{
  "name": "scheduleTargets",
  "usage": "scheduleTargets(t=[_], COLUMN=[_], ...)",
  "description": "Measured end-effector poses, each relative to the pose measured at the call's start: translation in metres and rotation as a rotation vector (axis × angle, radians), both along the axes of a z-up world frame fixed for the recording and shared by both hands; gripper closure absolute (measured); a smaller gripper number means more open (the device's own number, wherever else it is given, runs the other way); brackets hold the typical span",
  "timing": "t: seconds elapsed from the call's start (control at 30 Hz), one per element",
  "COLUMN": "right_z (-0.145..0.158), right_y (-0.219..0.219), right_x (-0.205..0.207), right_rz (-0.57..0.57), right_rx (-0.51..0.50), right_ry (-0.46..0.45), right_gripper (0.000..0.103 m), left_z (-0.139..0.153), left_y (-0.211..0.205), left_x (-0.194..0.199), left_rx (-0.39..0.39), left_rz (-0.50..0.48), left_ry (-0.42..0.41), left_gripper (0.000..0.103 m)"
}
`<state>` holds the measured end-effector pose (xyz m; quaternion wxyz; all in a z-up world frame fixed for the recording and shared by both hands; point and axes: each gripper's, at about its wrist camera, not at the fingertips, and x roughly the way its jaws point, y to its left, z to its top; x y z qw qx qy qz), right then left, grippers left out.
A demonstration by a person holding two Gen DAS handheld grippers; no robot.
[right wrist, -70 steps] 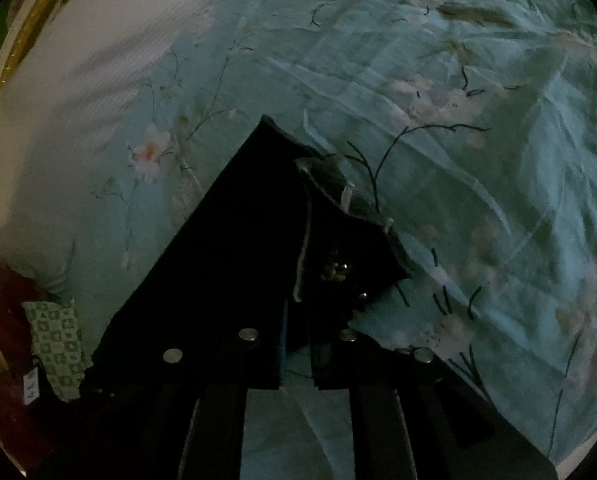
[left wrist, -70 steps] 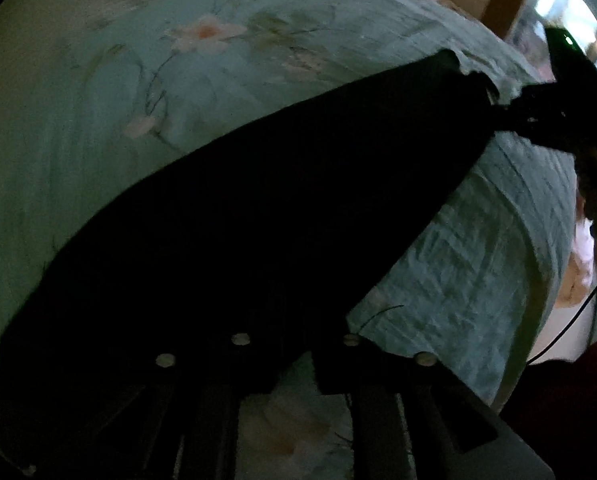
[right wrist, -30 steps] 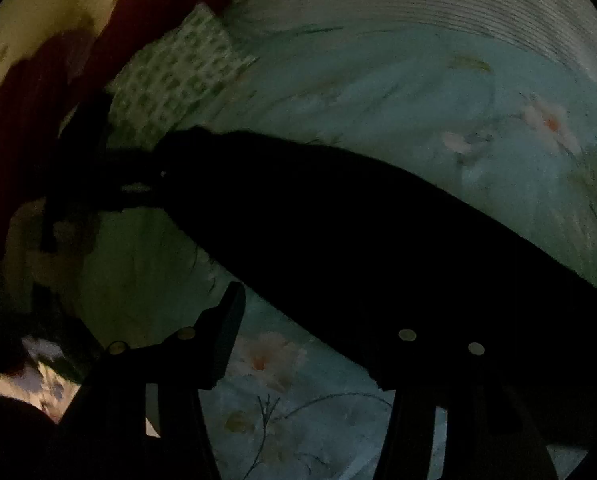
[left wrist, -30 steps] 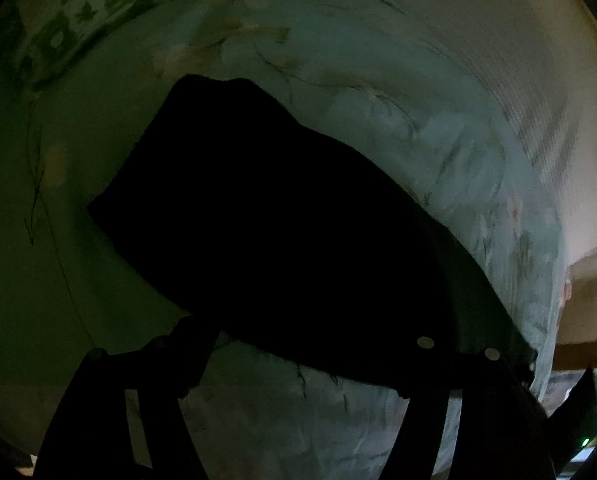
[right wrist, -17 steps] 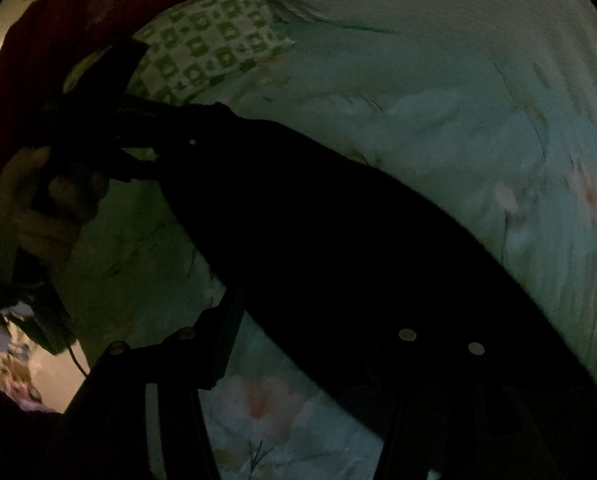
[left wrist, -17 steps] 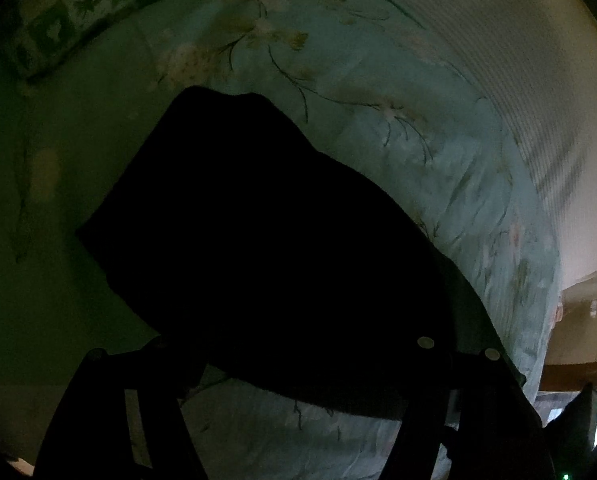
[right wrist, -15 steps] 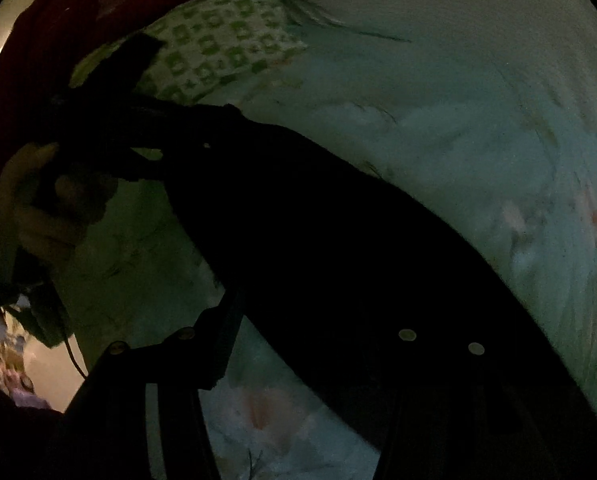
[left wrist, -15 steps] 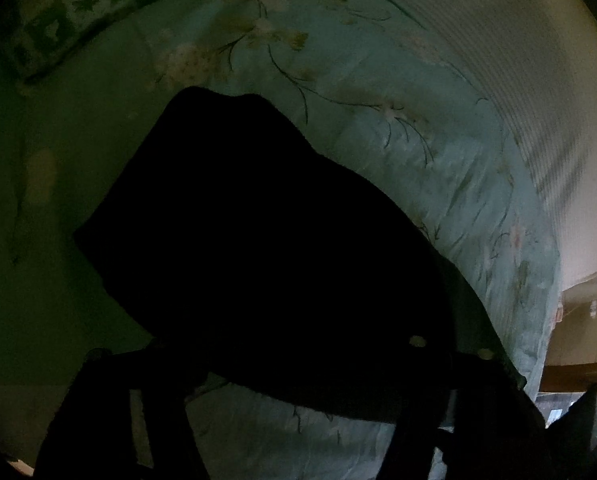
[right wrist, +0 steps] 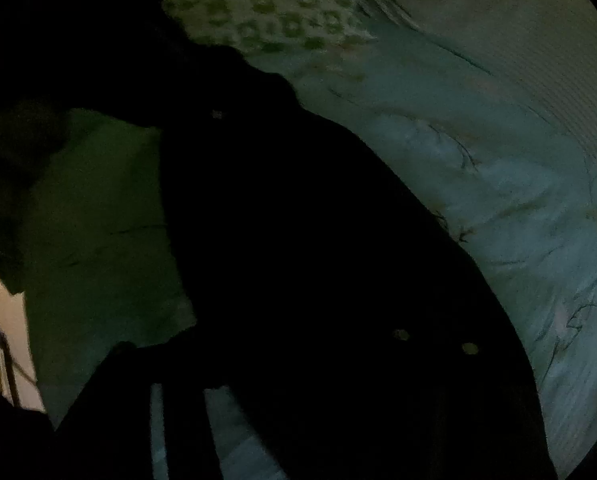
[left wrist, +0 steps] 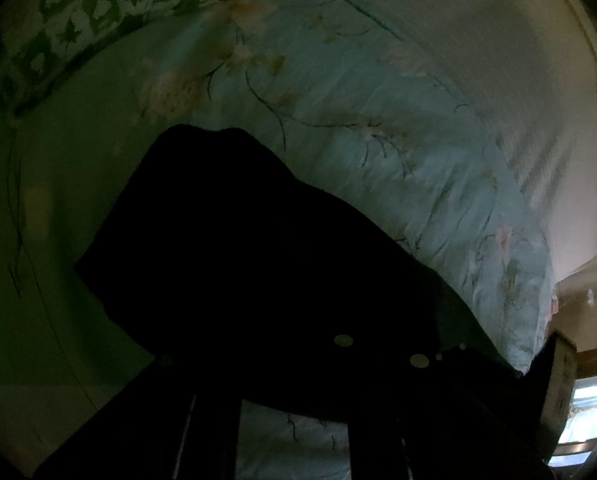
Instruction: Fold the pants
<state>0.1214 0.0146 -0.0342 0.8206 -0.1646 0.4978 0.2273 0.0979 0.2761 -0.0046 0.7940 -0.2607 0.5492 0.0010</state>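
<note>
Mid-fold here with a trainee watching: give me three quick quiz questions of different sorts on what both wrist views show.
1. True or false: the black pants lie on a floral bedsheet.
2. Which sits at the sheet's far edge? A) green-patterned pillow B) basket C) shoe
3. Fill in: in the left wrist view, most of the pants are ____ in colour.

Key: 1 true; 2 A; 3 black.

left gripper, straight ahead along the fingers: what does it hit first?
Likely the black pants, which fill the view right ahead of the left gripper. Beyond them lies the floral bedsheet. Too dark to judge depth.
</note>
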Motion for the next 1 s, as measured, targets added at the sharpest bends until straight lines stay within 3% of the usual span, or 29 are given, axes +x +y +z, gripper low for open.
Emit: scheduleTargets(t=[0.03,0.07,0.37,0.7,1.0], right_z=[0.003,0.008,0.073,0.024,0.005], right_y=[-0.004,-0.007,0.014,0.037,0.038], right_x=[0.004,0.007,-0.006,-0.004,0.0], right_rz=[-0.026,-0.04,-0.028,-0.056,-0.083], right_rx=[0.013,0.036,0.232,0.183,0.177], right_ry=[0.007,0.015,0.059,0.157,0.237], right_gripper=[0.091,0.094,0.097,0.097,0.092], left_z=[0.001,0.003,0.042,-0.001,-0.017], left_y=[0.0,0.001,0.024,0.036,0.04], left_x=[0.0,-0.001,-0.016,-0.024,-0.019], left_rx=[-0.005,-0.009,0.009,0.066,0.116], left_rz=[-0.002,-0.003,-0.043,-0.045,-0.046], left_ry=[-0.004,-0.012,-0.12,-0.052,-0.041], left_gripper=[0.096,0.096,0.098,0.097,0.094])
